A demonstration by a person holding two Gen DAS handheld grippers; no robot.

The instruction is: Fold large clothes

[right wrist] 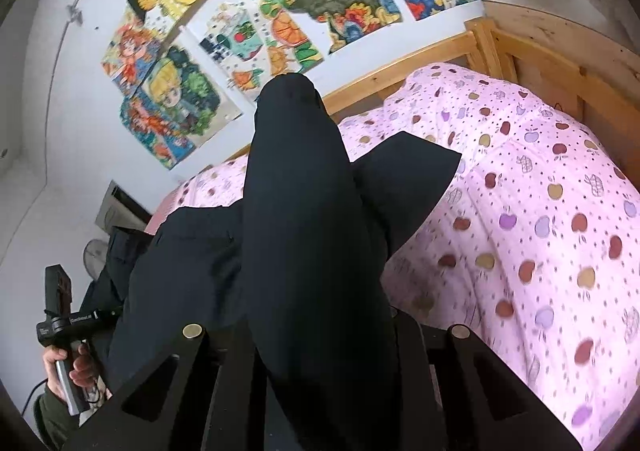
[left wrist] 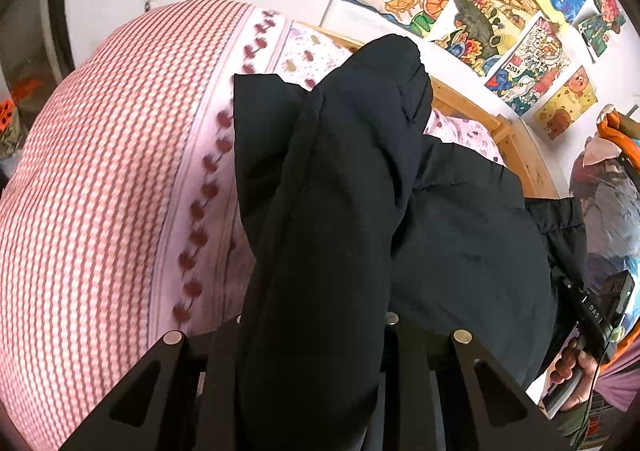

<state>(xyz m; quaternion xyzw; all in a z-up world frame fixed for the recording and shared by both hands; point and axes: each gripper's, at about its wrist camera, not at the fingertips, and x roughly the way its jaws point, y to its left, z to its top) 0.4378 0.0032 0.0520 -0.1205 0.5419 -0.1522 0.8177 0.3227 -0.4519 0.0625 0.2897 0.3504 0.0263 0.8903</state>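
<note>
Both grippers, left (left wrist: pixel 312 331) and right (right wrist: pixel 320 335), are clamped on the black garment (left wrist: pixel 360 191), which is held up above the bed (left wrist: pixel 100 171). Equal height and tension should be kept so the fold is laid squarely.

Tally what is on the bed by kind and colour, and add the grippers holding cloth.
Black garment: 1, a fold in each gripper
Pink apple-print quilt: 1
Red-and-white checked cover: 1
Left gripper and right gripper shut on the garment: 2
Total: 5
</note>
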